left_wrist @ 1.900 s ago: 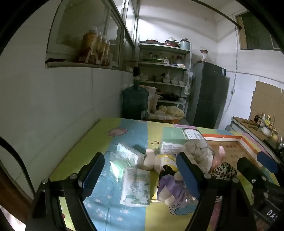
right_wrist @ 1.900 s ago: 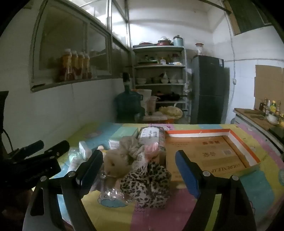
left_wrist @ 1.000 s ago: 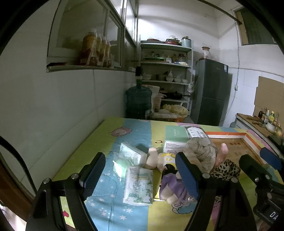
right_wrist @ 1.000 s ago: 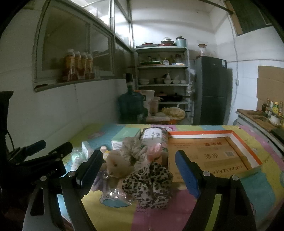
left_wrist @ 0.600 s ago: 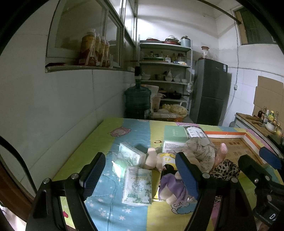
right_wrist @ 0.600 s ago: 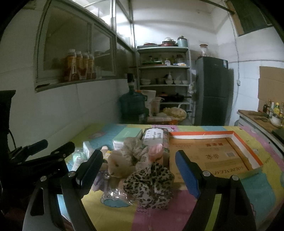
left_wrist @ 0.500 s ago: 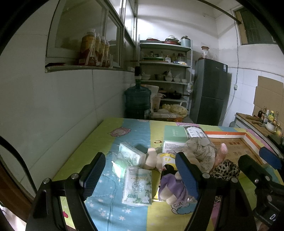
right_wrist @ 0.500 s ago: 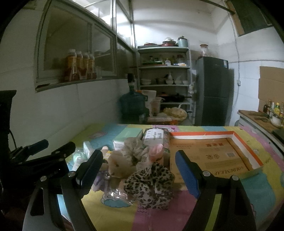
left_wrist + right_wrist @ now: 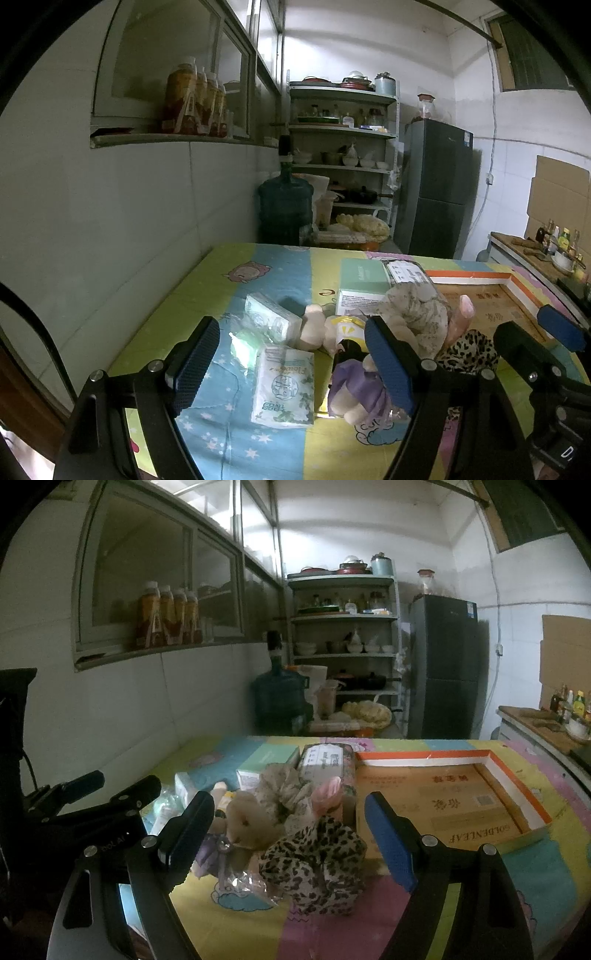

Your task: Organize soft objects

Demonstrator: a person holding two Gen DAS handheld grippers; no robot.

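A heap of soft things lies on the cartoon-print tablecloth (image 9: 229, 280). In the left wrist view, a tissue pack (image 9: 283, 386) lies flat between the fingers of my open left gripper (image 9: 291, 363), with a second pack (image 9: 272, 318), a purple-dressed doll (image 9: 354, 387) and a beige floral scrunchie (image 9: 415, 308) beyond. The right wrist view has my right gripper (image 9: 291, 836) open above a leopard-print scrunchie (image 9: 317, 866). A beige plush toy (image 9: 247, 825) and a pink scrunchie (image 9: 327, 792) sit behind it. Neither gripper holds anything.
A shallow cardboard tray (image 9: 454, 801) with an orange rim lies at the right. A mint box (image 9: 364, 282) and a labelled packet (image 9: 325, 762) stand behind the heap. The white wall (image 9: 129, 221) borders the table's left side. The left gripper's body (image 9: 74, 812) fills the right view's left edge.
Both grippers have drifted only slightly, lifting a little so the views show more of the room. The objects on the table have not moved.
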